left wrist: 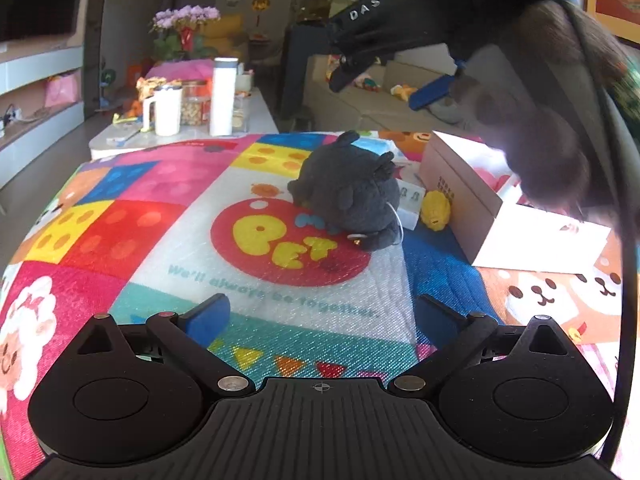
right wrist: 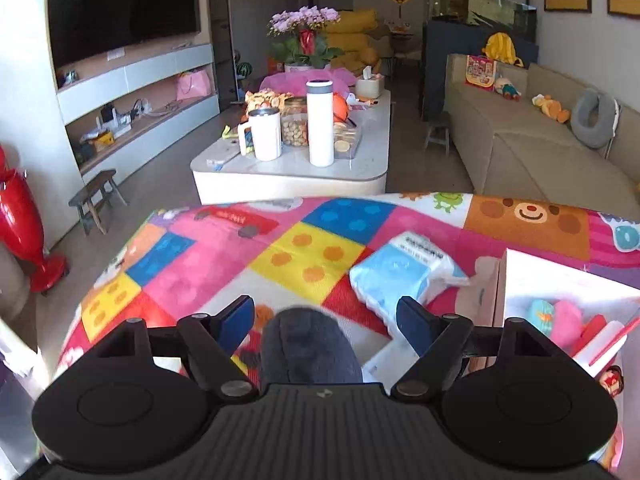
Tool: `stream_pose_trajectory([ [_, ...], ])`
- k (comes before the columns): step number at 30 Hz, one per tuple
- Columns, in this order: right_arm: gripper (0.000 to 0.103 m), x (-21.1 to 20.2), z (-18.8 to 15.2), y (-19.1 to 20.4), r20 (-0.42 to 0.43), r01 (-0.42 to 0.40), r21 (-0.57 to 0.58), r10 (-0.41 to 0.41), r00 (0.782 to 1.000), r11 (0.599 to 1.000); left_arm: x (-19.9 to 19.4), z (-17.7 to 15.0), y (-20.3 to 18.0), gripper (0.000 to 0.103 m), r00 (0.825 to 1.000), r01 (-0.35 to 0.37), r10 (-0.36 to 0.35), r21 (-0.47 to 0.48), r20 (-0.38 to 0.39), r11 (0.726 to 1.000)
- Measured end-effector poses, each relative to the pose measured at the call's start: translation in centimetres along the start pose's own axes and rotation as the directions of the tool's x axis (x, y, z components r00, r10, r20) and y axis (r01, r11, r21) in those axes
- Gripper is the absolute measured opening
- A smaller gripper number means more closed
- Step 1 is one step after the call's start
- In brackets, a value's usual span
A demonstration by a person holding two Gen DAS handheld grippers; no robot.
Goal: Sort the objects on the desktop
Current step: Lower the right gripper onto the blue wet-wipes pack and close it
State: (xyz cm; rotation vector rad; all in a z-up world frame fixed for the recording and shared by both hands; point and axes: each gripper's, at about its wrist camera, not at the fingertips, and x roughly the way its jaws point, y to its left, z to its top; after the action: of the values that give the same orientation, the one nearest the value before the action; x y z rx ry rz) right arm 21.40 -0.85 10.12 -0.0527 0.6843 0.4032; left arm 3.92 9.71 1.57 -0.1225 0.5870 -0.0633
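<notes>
A dark grey plush toy (left wrist: 348,196) lies on the colourful play mat (left wrist: 160,208), ahead of my left gripper (left wrist: 320,312), which is open and empty just above the mat. Beside the plush are a small white box (left wrist: 412,202) and a yellow toy (left wrist: 436,210), next to an open cardboard box (left wrist: 460,188). My right gripper (left wrist: 380,90) hangs in the air above them, open, held by a hand in a furry sleeve. In the right wrist view the grey plush (right wrist: 312,344) shows blurred between the right gripper's (right wrist: 326,320) spread fingers, clear of both pads.
A blue-white tissue pack (right wrist: 404,272) lies on the mat by the cardboard box (right wrist: 500,280), which holds several soft toys. Beyond the mat's far edge stand a white coffee table (right wrist: 292,176) with a mug, bottle and jars, a beige sofa (right wrist: 520,152) and a low stool (right wrist: 96,196).
</notes>
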Motion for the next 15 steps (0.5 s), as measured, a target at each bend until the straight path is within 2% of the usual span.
stream_pose_trajectory([
  [3,0.09,3.3,3.3,-2.5,-0.074,0.069,0.159,-0.058,0.996,0.985,-0.5,-0.2,-0.4,0.101,0.999,-0.031,0.031,0.013,0.044,0.999],
  [6,0.092,7.5,4.8,-4.8,-0.204,0.138,0.285,-0.081,0.976,0.948,-0.7,-0.2,-0.1,0.101,0.997,-0.05,0.051,-0.015,0.058,0.999],
  [8,0.092,10.2,4.9,-5.4,-0.276,0.18,0.308,-0.093,0.957,0.934,-0.3,0.1,0.4,0.101,0.999,-0.037,0.038,-0.039,0.026,0.999],
  [11,0.092,13.5,4.0,-5.3,-0.364,0.282,0.258,-0.177,0.914,0.924,0.6,0.2,1.2,0.101,0.999,-0.019,0.017,-0.081,-0.028,0.997],
  [12,0.085,14.1,3.6,-5.1,-0.377,0.304,0.23,-0.203,0.904,0.925,0.7,0.2,1.3,0.101,0.999,-0.014,0.011,-0.088,-0.036,0.996],
  [13,0.073,14.3,3.4,-4.7,-0.367,0.323,0.189,-0.239,0.899,0.927,0.8,0.1,1.4,0.101,0.999,-0.008,0.004,-0.091,-0.041,0.996],
  [14,0.058,14.0,3.3,-4.3,-0.342,0.3,0.15,-0.235,0.91,0.942,0.9,0.1,1.5,0.101,0.999,-0.003,-0.001,-0.093,-0.045,0.996],
  [15,0.047,13.4,3.3,-3.9,-0.333,0.27,0.128,-0.215,0.918,0.954,0.9,0.1,1.5,0.101,0.999,-0.002,-0.003,-0.094,-0.047,0.996],
])
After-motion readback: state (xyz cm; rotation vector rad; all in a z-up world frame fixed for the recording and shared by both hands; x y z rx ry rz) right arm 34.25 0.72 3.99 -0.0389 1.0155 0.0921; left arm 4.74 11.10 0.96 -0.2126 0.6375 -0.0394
